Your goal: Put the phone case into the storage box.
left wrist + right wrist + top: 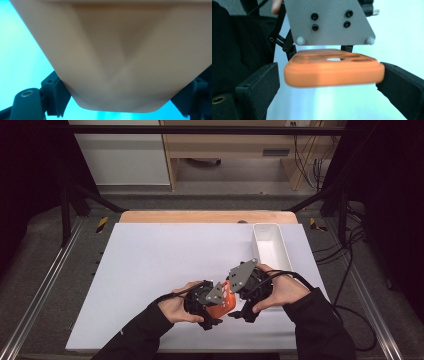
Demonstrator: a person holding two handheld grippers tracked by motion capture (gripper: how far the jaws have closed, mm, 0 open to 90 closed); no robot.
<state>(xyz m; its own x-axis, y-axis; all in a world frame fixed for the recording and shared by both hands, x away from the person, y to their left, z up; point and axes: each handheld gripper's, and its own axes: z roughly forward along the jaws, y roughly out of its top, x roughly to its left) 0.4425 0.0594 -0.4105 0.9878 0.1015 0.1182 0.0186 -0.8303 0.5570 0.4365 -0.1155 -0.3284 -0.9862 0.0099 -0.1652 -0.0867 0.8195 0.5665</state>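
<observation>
A flat orange part point(225, 307) with rounded corners and holes hangs just above the white mat, between my two grippers. My left gripper point(216, 312) is shut on it. In the left gripper view the part point(120, 50) fills the space between the jaws of the left gripper point(122, 100) and looks pale. My right gripper point(239, 309) meets the part from the right. In the right gripper view the part point(332, 73) lies level between the jaws of the right gripper point(329, 82). A small gap shows at the left pad point(262, 85), so the gripper is open.
A long white tray point(270, 245) stands at the back right of the white mat point(165, 265). The left gripper's grey plate point(329, 22) hangs close above the part. A wooden table edge point(205, 216) runs behind the mat. Cables trail off to the right.
</observation>
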